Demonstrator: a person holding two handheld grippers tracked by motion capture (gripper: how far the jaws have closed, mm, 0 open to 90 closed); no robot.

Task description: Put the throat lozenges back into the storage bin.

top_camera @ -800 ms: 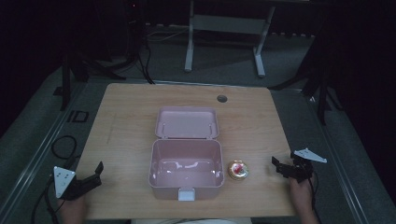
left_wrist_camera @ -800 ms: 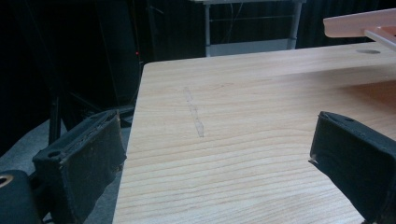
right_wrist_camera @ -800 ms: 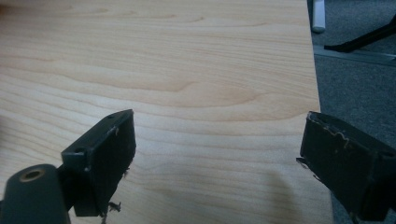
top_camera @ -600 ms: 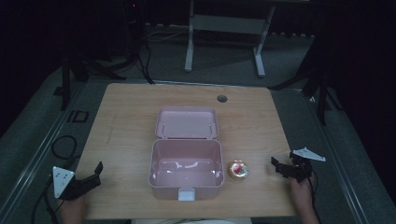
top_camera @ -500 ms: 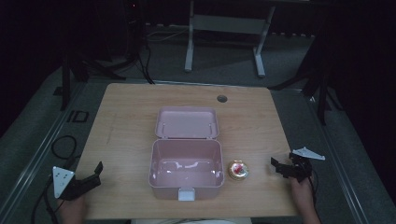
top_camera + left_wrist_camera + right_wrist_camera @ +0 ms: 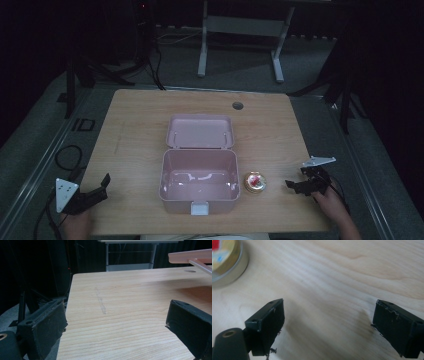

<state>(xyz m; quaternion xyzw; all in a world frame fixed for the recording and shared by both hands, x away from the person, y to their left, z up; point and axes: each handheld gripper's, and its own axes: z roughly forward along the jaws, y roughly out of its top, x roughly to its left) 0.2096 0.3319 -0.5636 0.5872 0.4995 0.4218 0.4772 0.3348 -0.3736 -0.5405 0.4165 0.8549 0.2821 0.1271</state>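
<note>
**A:** Tin (image 6: 255,182) is what the work is about, I'd say: small round gold thing with a red and white top, sitting on the table (image 6: 140,125) just right of the open pink box (image 6: 199,182), near edge. Going big to small: wooden table, pink box in the middle with its lid (image 6: 201,131) flipped back toward the far side, then the tin.

**B:** Anything changed over the last second?

**A:** Barely. Box and tin sit exactly where they were. The right gripper (image 6: 296,186) has crept a hair left toward the tin, that's all. It's near it but clearly apart, jaws spread wide with nothing between them. In the right gripper view the tin (image 6: 225,261) sits up in the far left corner, not lined up between the jaws yet.

**B:** And the left gripper?

**A:** The left gripper (image 6: 95,192) hasn't moved: parked at the near left corner, well apart from the box, jaws wide and empty too. Its own view just looks across bare wood (image 6: 125,302).

**B:** So what's that mean?

**A:** My guess is the reach for the tin has only just started; it probably goes in the box.

**B:** Any brand on the tin?

**A:** Some red and blue print on the label, way too blurry to read.
</note>
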